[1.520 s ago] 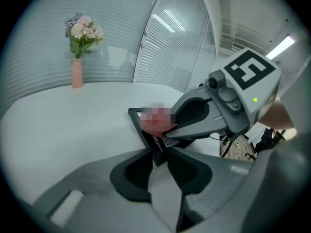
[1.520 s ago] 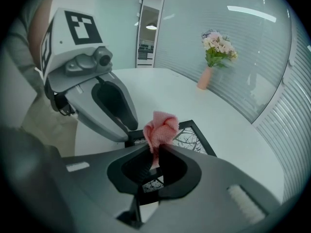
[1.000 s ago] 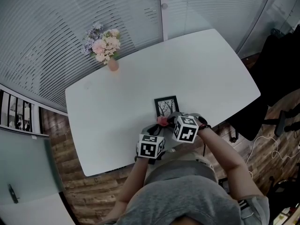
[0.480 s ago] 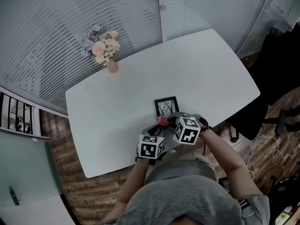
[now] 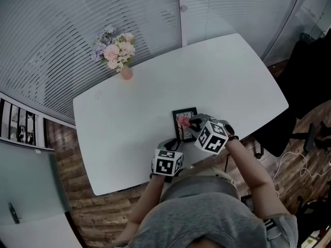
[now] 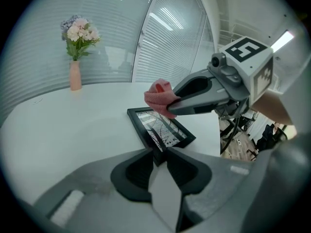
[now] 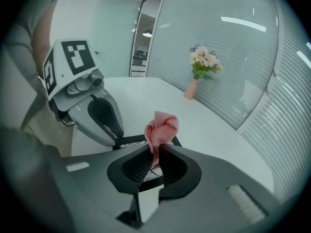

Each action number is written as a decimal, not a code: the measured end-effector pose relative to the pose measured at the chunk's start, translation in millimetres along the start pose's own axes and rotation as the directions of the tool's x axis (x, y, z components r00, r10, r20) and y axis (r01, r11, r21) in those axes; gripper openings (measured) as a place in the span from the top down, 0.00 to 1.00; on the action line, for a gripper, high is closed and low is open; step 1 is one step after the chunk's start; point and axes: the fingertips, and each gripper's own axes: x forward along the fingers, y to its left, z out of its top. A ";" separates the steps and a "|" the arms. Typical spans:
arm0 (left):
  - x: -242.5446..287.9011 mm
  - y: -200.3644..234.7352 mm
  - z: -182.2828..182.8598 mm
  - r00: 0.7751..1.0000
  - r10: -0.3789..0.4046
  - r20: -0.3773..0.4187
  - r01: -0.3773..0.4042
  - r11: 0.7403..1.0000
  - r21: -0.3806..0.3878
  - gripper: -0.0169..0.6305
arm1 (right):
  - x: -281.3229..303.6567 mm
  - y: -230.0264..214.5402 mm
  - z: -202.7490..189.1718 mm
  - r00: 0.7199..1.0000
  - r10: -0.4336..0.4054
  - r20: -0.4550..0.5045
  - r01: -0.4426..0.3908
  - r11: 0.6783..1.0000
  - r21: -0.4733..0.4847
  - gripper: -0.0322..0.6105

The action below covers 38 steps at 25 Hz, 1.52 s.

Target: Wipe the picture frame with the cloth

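Two grips: left gripper [image 6: 158,155] clamps the stiff, probably fragile frame [image 6: 163,130] by its corner; right gripper [image 7: 156,153] pinches the soft, light cloth [image 7: 163,126].

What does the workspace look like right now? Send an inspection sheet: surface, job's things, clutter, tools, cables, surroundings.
Surface: white table; only the job's things and a vase on it.
Job's things: black picture frame lies on the table near the person's edge; pink cloth is bunched over its glass, contact cannot be told.
Clutter: vase of flowers at the far corner, well apart from the frame.
Tools: left tool shut on the frame's near corner; right tool shut on the cloth.
Cables: white cable loose on the floor at right; none on the table.
Surroundings: blinds behind the table, wooden floor, dark chair at right.
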 end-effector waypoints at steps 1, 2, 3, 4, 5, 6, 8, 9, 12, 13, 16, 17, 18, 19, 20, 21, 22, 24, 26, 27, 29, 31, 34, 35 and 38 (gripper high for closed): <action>0.0 0.0 0.1 1.000 0.000 0.000 0.000 1.000 0.000 0.82 | 0.0 -5.0 -0.9 1.000 -0.011 -0.001 0.011 1.000 0.003 0.89; 0.2 -0.1 0.1 1.000 0.001 0.001 -0.001 1.000 0.000 0.82 | 0.0 -9.7 -2.0 1.000 -0.021 -0.003 0.022 1.000 0.005 0.89; 0.3 -0.2 0.2 1.000 0.001 0.001 -0.001 1.000 0.000 0.82 | 0.3 -14.1 -3.3 0.999 -0.031 -0.005 0.031 0.999 0.006 0.89; 0.3 -0.2 0.2 1.000 0.003 0.001 -0.003 1.000 -0.001 0.82 | 0.8 -18.3 -4.6 0.999 -0.040 -0.008 0.040 0.999 0.007 0.89; 0.1 -0.3 0.3 1.000 0.004 0.001 -0.004 1.000 -0.001 0.82 | 1.6 -22.2 -5.9 0.999 -0.047 -0.012 0.047 0.999 0.009 0.89; 0.0 -0.3 0.3 1.000 0.006 0.001 -0.006 1.000 -0.002 0.82 | 2.7 -25.8 -7.5 0.999 -0.052 -0.017 0.052 0.999 0.010 0.89; -0.3 -0.3 0.1 1.000 0.008 0.001 -0.008 1.000 -0.004 0.82 | 5.8 -32.2 -11.1 0.998 -0.061 -0.031 0.061 0.998 0.010 0.89; -0.3 -0.2 0.0 1.000 0.009 0.001 -0.009 1.000 -0.004 0.82 | 7.7 -35.0 -13.0 0.997 -0.064 -0.040 0.065 0.998 0.007 0.89; 0.1 0.6 0.0 1.000 0.012 0.001 -0.012 1.000 -0.006 0.82 | 13.8 -42.5 -17.4 0.996 -0.071 -0.061 0.072 0.997 0.002 0.89; 0.1 0.8 0.1 1.000 0.014 0.001 -0.014 1.000 -0.006 0.82 | 15.6 -44.9 -18.2 0.995 -0.074 -0.068 0.075 0.997 0.000 0.89; -0.1 0.4 0.0 1.000 0.016 0.000 -0.016 1.000 -0.010 0.82 | 20.7 -51.3 -21.9 0.992 -0.091 -0.093 0.090 0.996 -0.017 0.89; 0.0 0.3 -0.1 1.000 0.016 -0.001 -0.016 1.000 -0.010 0.82 | 22.9 -53.0 -23.6 0.990 -0.097 -0.104 0.095 0.995 -0.028 0.89; 0.3 0.4 -0.2 1.000 0.016 -0.001 -0.016 1.000 -0.011 0.82 | 25.4 -54.3 -25.4 0.988 -0.102 -0.115 0.098 0.994 -0.040 0.89; 0.5 0.6 -0.2 1.000 0.016 -0.001 -0.016 1.000 -0.012 0.82 | 28.1 -55.0 -27.2 0.987 -0.104 -0.126 0.098 0.994 -0.049 0.89; 0.6 0.9 -0.1 1.000 0.017 -0.001 -0.017 1.000 -0.013 0.82 | 30.7 -55.2 -28.7 0.986 -0.102 -0.135 0.096 0.994 -0.053 0.89; 0.7 1.0 0.1 1.000 0.018 -0.001 -0.018 1.000 -0.014 0.82 | 32.9 -54.9 -30.0 0.985 -0.099 -0.140 0.093 0.994 -0.054 0.89; 0.8 1.0 0.1 1.000 0.019 -0.001 -0.019 1.000 -0.014 0.82 | 34.6 -54.3 -31.1 0.985 -0.096 -0.143 0.090 0.995 -0.051 0.89; 1.0 1.0 -0.4 1.000 0.020 -0.001 -0.020 1.000 -0.014 0.82 | 36.9 -53.1 -32.5 0.985 -0.090 -0.147 0.085 0.995 -0.043 0.89; 0.9 1.1 -0.2 1.000 0.020 0.000 -0.020 1.000 -0.016 0.82 | 38.6 -52.0 -33.1 0.985 -0.084 -0.148 0.079 0.996 -0.039 0.89; 0.7 1.2 0.1 1.000 0.019 0.000 -0.019 1.000 -0.017 0.82 | 39.3 -51.5 -33.1 0.986 -0.081 -0.148 0.076 0.996 -0.037 0.89; 0.4 1.6 0.5 1.000 0.019 0.000 -0.019 1.000 -0.017 0.82 | 40.0 -50.8 -33.1 0.986 -0.076 -0.148 0.072 0.997 -0.033 0.89; -0.1 1.8 0.3 1.000 0.021 0.001 -0.021 1.000 -0.022 0.82 | 39.8 -49.5 -33.1 0.986 -0.070 -0.150 0.066 0.997 -0.032 0.89; -0.7 1.4 -0.2 1.000 0.024 0.005 -0.024 0.999 -0.031 0.82 | 38.5 -44.1 -34.4 0.986 -0.056 -0.156 0.050 0.998 -0.041 0.89; -0.5 1.4 -0.1 1.000 0.024 0.005 -0.024 0.999 -0.032 0.82 | 38.1 -42.2 -35.2 0.986 -0.051 -0.158 0.045 0.998 -0.044 0.89; 0.4 2.2 -0.1 1.000 0.027 0.001 -0.027 0.999 -0.036 0.83 | 38.4 -37.3 -37.5 0.987 -0.036 -0.155 0.031 0.999 -0.032 0.89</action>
